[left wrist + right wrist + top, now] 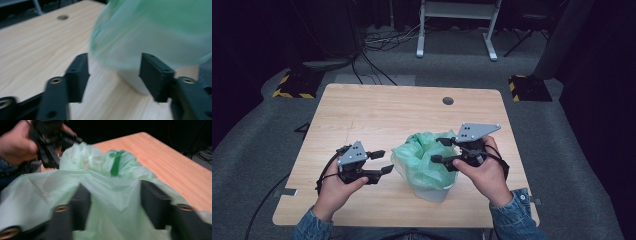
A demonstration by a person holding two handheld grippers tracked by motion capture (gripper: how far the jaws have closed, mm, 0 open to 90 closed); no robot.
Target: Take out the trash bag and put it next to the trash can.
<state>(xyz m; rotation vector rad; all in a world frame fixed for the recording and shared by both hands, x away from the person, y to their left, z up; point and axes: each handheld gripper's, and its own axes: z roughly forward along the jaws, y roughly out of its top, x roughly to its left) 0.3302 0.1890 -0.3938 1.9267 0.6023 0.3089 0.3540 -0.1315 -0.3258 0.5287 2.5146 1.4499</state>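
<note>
Where the person's denim sleeves enter at the near edge of the light wooden table [362, 107], both hands work around a small white plastic bin [432, 192] lined with a thin pale-green plastic bag [419, 160], standing just right of the table's middle, toward the near edge. Left gripper [382, 161]: jaws apart, pointing at the bag's left side, just beside it and apart from it; in the left gripper view the bag and bin wall lie ahead of the open jaws, nothing pinched. Right gripper [442, 150]: at the bag's right rim, jaws parted, with loose film draped between and over them in the right gripper view; the pads do not look pressed on it, so I read it as open, not gripping. Step in hand, as I judge: fitting or spreading the liner over the bin's mouth. Next move calls for pinching the bag's edge on each side and drawing it outward and down over the rim without tipping the light bin. Contents: bunched bag folds and a darker green strip [115, 165]; anything beneath is hidden. Farther off, a round cable hole [448, 100] near the table's far edge.
</note>
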